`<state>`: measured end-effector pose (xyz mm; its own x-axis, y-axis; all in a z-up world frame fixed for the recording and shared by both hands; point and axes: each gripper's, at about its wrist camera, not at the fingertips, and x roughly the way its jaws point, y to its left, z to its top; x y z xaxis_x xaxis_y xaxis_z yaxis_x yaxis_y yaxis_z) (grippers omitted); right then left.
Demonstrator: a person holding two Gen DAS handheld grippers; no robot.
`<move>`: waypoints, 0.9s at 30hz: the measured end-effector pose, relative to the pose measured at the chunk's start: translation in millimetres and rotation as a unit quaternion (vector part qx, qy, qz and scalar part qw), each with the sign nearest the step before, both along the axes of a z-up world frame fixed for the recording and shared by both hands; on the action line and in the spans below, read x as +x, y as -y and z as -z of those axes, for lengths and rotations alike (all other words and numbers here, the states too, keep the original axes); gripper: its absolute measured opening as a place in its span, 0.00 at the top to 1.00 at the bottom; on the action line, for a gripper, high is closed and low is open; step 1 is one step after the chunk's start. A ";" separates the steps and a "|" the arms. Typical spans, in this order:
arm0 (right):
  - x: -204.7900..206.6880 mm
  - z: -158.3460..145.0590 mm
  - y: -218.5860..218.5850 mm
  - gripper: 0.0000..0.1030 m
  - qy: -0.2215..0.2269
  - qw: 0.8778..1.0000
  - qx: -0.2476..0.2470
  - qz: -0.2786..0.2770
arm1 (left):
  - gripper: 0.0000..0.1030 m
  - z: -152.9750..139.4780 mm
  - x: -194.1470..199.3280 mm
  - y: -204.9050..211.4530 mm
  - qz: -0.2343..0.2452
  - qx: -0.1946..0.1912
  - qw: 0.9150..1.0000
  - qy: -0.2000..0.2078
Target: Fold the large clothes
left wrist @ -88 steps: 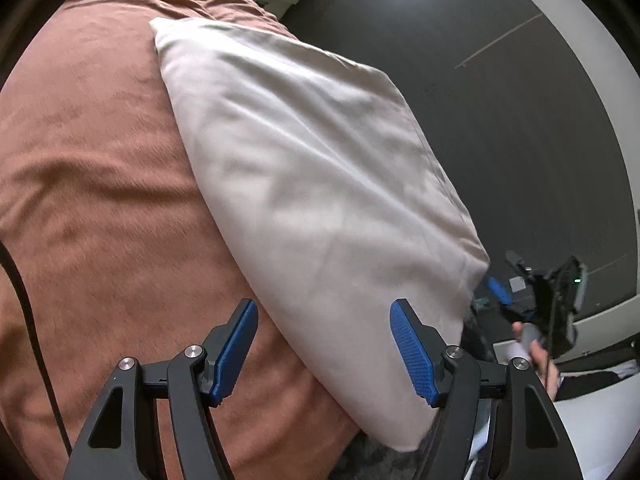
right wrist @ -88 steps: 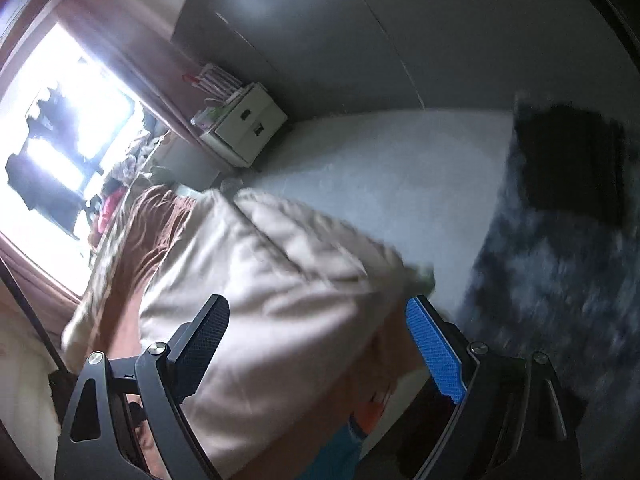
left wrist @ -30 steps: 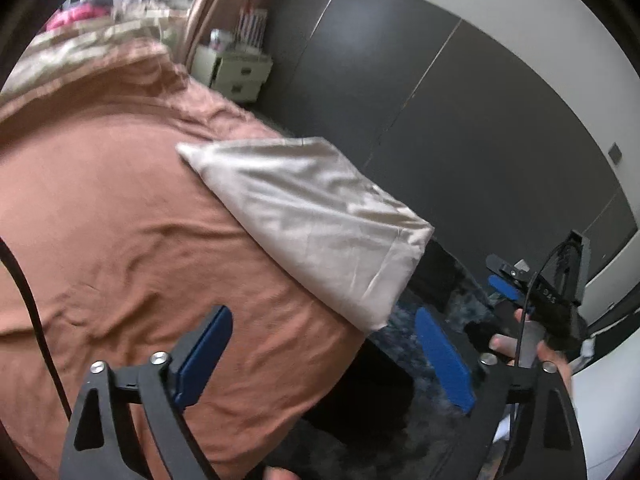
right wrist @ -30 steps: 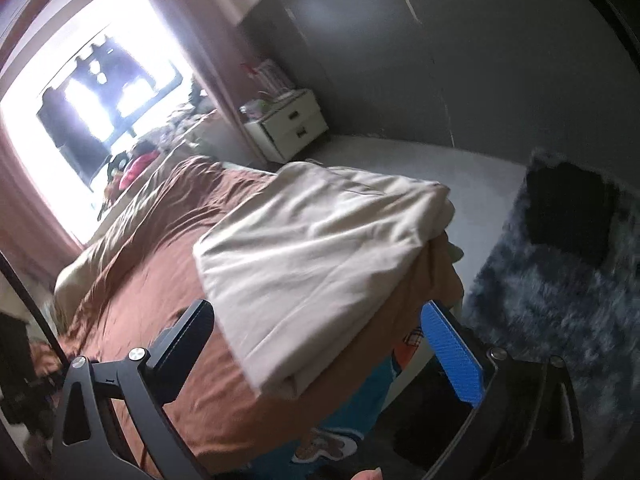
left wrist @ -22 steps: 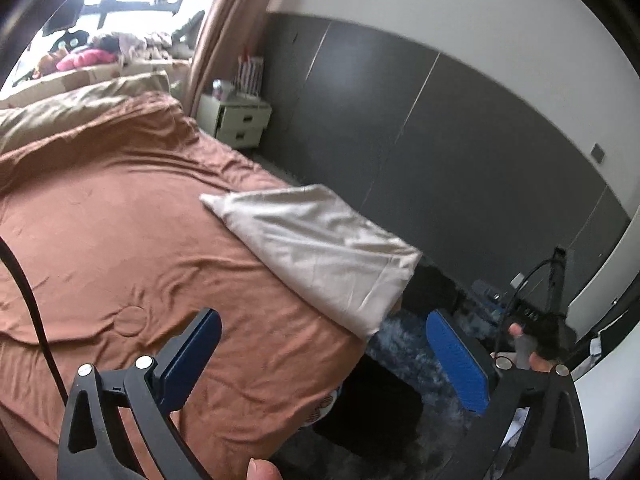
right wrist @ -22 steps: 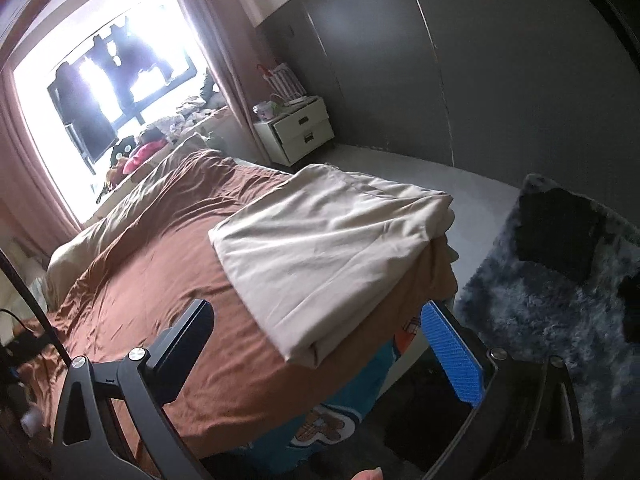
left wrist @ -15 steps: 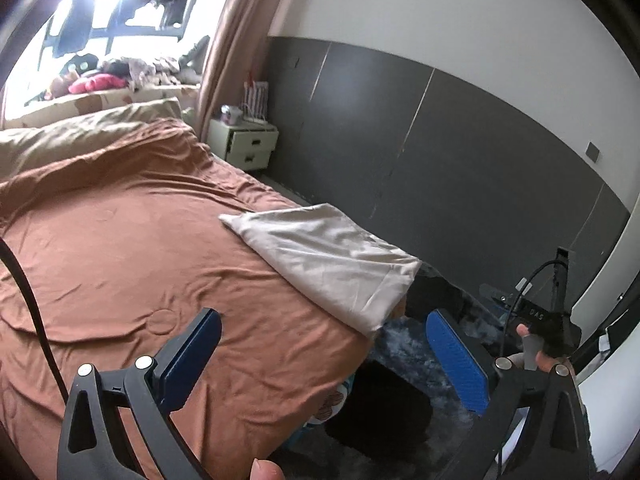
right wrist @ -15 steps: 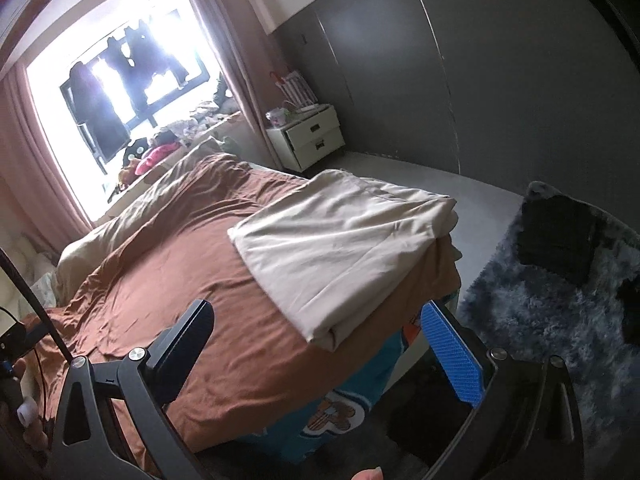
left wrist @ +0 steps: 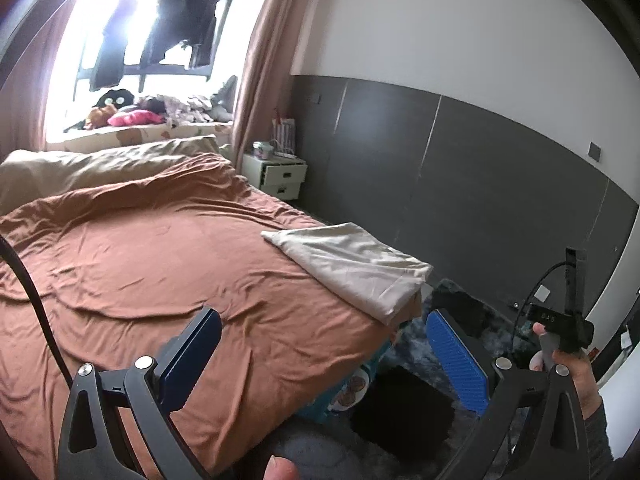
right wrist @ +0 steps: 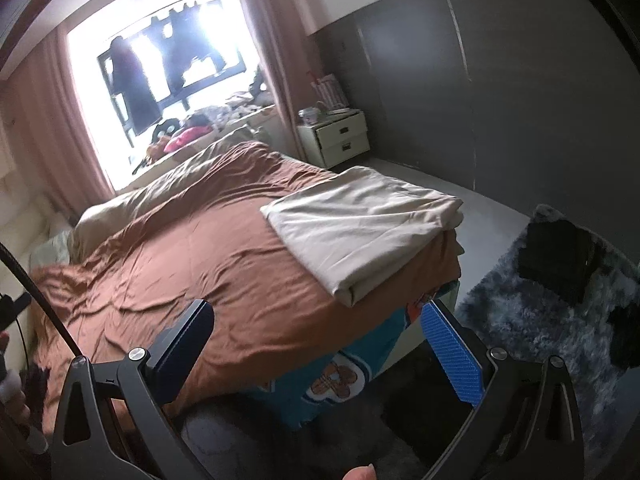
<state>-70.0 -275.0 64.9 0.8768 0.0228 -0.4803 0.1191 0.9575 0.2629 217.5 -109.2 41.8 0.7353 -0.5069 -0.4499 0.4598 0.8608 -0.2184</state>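
A folded beige cloth (left wrist: 352,268) lies flat at the near right corner of the bed, on the brown cover (left wrist: 160,272). It also shows in the right wrist view (right wrist: 360,228), with its folded edge toward me. My left gripper (left wrist: 320,356) is open and empty, held back from the bed's foot, well away from the cloth. My right gripper (right wrist: 316,344) is open and empty, also off the foot of the bed. The right gripper's body and the hand on it (left wrist: 560,336) show at the right of the left wrist view.
A white nightstand (right wrist: 336,140) stands by the dark panelled wall (left wrist: 460,184). A shaggy grey rug (right wrist: 552,320) with dark folded items (right wrist: 556,256) lies on the floor beside the bed. Pillows (left wrist: 100,164) and a bright window (left wrist: 152,52) are at the far end.
Both grippers have pulled up and back from the folded cloth, which stays on the bed corner. The whole bed and room have come into view.
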 end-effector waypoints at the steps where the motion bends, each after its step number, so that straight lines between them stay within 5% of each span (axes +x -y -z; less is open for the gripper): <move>1: -4.0 -1.0 -3.4 0.00 0.001 1.000 -0.006 -0.003 | 0.00 -0.1 -11.0 -4.4 -0.006 0.004 1.000 0.003; 13: -44.1 14.0 -44.6 0.00 0.034 0.998 -0.030 -0.048 | 0.00 8.9 -97.1 -42.7 -0.060 0.008 0.997 0.044; 27: -67.5 60.4 -80.8 0.00 0.069 0.993 -0.054 -0.076 | 0.00 48.7 -152.2 -80.7 -0.115 0.010 0.992 0.056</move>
<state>-137.5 -194.2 4.5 0.9250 0.1158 -0.3619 -0.0598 0.9849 0.1622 65.2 -28.5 -7.0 0.8764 -0.3112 -0.3674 0.2704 0.9495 -0.1594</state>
